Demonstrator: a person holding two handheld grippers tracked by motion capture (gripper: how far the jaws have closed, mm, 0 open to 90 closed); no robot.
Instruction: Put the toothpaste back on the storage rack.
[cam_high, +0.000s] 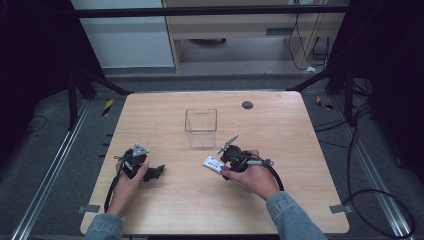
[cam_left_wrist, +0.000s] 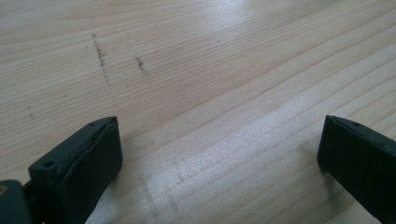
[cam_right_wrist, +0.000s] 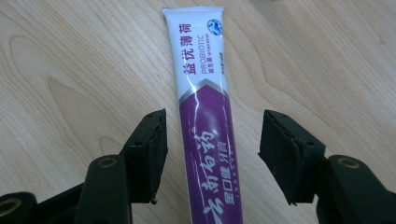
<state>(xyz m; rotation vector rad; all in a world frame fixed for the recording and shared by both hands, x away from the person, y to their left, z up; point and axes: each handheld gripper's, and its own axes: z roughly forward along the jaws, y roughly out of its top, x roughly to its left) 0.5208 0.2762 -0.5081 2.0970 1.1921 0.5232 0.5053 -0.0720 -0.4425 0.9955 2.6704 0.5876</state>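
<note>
A purple and white toothpaste tube (cam_right_wrist: 203, 116) lies flat on the wooden table (cam_high: 280, 130), seen from above as a small white shape (cam_high: 213, 163) in front of the clear box. My right gripper (cam_right_wrist: 212, 140) is open, its two jaws standing either side of the tube with gaps on both sides; from above that right gripper (cam_high: 226, 166) covers the tube's near end. My left gripper (cam_left_wrist: 219, 149) is open over bare wood, and sits at the table's front left (cam_high: 156, 172). A clear plastic box (cam_high: 201, 127) stands upright mid-table.
A small dark round disc (cam_high: 247, 105) lies near the table's far edge. Cables trail from both grippers toward the front edge. Dark scuff marks (cam_left_wrist: 100, 52) show on the wood ahead of the left jaws.
</note>
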